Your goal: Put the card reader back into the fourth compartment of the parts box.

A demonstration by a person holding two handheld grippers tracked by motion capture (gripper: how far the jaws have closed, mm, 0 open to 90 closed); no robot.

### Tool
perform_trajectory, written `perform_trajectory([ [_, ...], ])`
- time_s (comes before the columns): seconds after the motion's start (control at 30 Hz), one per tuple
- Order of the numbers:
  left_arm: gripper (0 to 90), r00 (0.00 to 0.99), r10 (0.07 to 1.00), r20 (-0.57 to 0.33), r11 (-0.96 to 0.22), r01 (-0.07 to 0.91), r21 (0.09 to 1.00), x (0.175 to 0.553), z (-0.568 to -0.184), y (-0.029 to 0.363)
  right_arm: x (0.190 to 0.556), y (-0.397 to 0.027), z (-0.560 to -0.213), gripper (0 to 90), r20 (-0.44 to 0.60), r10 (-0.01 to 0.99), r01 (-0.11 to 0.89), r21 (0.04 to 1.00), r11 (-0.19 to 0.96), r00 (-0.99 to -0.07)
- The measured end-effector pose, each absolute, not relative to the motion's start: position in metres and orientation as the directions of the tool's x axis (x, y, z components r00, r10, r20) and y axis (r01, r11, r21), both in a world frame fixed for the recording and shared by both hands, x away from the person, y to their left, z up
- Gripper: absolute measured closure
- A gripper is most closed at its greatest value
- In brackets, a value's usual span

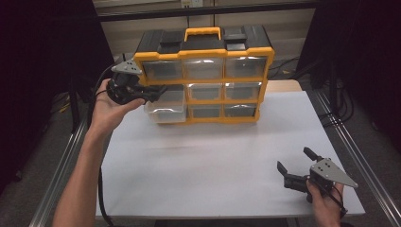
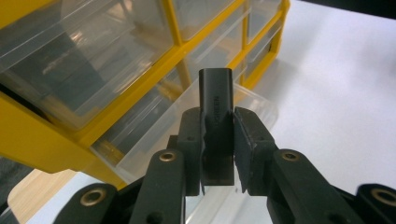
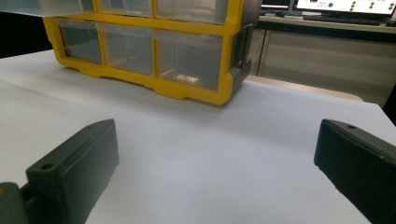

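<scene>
A yellow and black drawer cabinet [image 1: 204, 71] with clear drawers stands at the back of the white table [image 1: 213, 156]. Its left middle drawer [image 1: 165, 106] is pulled out. My left gripper [image 1: 158, 92] hovers over that open drawer [image 2: 196, 121], shut on a small black rectangular part [image 2: 215, 116] that stands up between the pads. My right gripper [image 1: 295, 165] rests near the table's front right corner, jaws wide apart with nothing between them; its two black fingers [image 3: 74, 163] frame bare table, with the cabinet [image 3: 154, 51] beyond.
Metal rails run along both sides of the table [image 1: 71, 156]. A wooden surface [image 1: 283, 86] shows behind the white sheet at the right. Desks with monitors [image 3: 345, 7] stand beyond the cabinet in the right gripper view.
</scene>
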State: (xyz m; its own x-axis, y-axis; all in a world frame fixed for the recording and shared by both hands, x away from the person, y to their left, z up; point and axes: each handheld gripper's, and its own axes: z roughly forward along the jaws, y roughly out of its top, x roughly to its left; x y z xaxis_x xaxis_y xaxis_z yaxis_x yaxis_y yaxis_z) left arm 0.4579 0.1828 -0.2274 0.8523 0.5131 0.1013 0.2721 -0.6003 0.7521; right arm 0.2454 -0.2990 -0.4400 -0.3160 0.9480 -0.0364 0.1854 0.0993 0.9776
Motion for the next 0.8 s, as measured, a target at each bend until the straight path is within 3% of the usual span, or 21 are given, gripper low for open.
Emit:
perform_trajectory([
  [0.8,73.8,0.868,0.487,0.096,-0.690,0.314,0.652,0.485,-0.242,0.167,0.245,-0.299,-0.440,0.1,-0.033,0.946,0.184,0.978,0.097,-0.323],
])
